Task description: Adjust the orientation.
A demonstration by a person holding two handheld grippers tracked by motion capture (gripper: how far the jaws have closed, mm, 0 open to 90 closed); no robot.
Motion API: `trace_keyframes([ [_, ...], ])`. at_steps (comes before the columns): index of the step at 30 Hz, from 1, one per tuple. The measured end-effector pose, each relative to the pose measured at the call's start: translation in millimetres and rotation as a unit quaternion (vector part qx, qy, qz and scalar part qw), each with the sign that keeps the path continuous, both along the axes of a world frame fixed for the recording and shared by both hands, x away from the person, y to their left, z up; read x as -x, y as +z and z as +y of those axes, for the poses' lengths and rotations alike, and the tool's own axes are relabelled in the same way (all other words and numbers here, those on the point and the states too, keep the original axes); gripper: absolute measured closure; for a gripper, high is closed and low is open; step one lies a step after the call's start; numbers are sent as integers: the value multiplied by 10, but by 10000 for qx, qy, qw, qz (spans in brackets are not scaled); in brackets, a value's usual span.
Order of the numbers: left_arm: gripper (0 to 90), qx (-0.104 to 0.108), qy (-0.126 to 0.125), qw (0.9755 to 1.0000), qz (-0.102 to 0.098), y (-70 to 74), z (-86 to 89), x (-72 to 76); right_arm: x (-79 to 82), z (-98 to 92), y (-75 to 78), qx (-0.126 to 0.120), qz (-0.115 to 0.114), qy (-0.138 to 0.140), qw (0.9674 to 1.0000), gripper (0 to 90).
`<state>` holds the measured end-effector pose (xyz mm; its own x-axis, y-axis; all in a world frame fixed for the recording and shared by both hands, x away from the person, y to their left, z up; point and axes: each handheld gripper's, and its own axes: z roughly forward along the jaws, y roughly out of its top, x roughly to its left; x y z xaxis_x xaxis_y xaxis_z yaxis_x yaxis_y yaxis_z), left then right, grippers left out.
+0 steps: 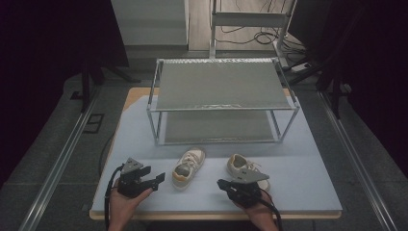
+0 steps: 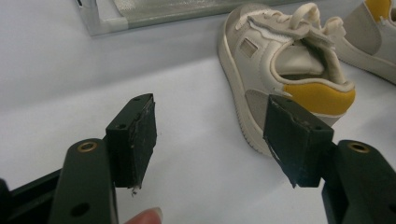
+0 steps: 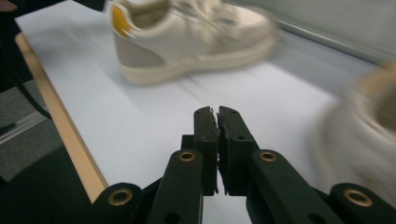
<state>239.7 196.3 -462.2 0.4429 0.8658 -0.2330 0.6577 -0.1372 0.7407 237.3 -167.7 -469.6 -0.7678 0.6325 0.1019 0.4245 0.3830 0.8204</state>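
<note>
Two small cream sneakers with yellow heels lie on the pale table in front of a metal rack. The left sneaker [image 1: 188, 166] [image 2: 280, 60] [image 3: 187, 37] lies just right of my left gripper [image 1: 158, 179] [image 2: 210, 126], whose jaws stand open and empty; its heel sits close beyond the right-hand jaw. The right sneaker [image 1: 243, 168] [image 2: 373, 32] is partly covered by my right gripper [image 1: 222, 184] [image 3: 217, 112], which is shut with nothing between its pads and points left across the table. That sneaker is a blur [image 3: 369, 140] at the right of the right gripper view.
A two-tier metal rack [image 1: 221, 96] [image 2: 116, 14] with grey mesh shelves stands at the back of the table. The table's wooden front edge [image 1: 216, 214] [image 3: 60, 126] runs just behind both hands. Dark curtains and floor rails flank the table.
</note>
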Motion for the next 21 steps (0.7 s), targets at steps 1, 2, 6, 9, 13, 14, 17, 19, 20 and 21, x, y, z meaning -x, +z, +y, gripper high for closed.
trace_keyframes([
  [1,348,4,12,10000,-1,-2,4,-1,20,-78,-2,-13,-8,-86,10000,861],
  [2,347,15,13,10000,3,-7,9,-3,38,-156,-3,-28,5,-168,9999,861],
  [6,347,24,14,10000,31,-15,24,-15,144,-529,-9,-67,-17,-529,9986,860],
  [9,345,53,14,10000,21,-6,26,-13,196,-731,4,-189,20,-743,9971,862],
  [13,345,43,1,10000,40,-19,21,-11,280,-803,-13,-220,8,-715,9972,866],
  [14,345,41,-7,10000,43,-21,19,-11,294,-787,-25,-207,14,-666,9976,866],
  [17,345,39,-9,10000,47,-19,15,-10,277,-735,-77,-80,46,-585,9982,869],
  [19,344,33,-12,10000,45,-18,17,-11,250,-758,-123,-53,135,-637,9979,869],
  [20,344,43,-16,10000,40,-20,20,-13,236,-784,-139,-51,174,-687,9975,870],
  [21,344,44,-15,10000,38,-23,23,-15,236,-784,-139,-51,174,-687,9975,870],
])
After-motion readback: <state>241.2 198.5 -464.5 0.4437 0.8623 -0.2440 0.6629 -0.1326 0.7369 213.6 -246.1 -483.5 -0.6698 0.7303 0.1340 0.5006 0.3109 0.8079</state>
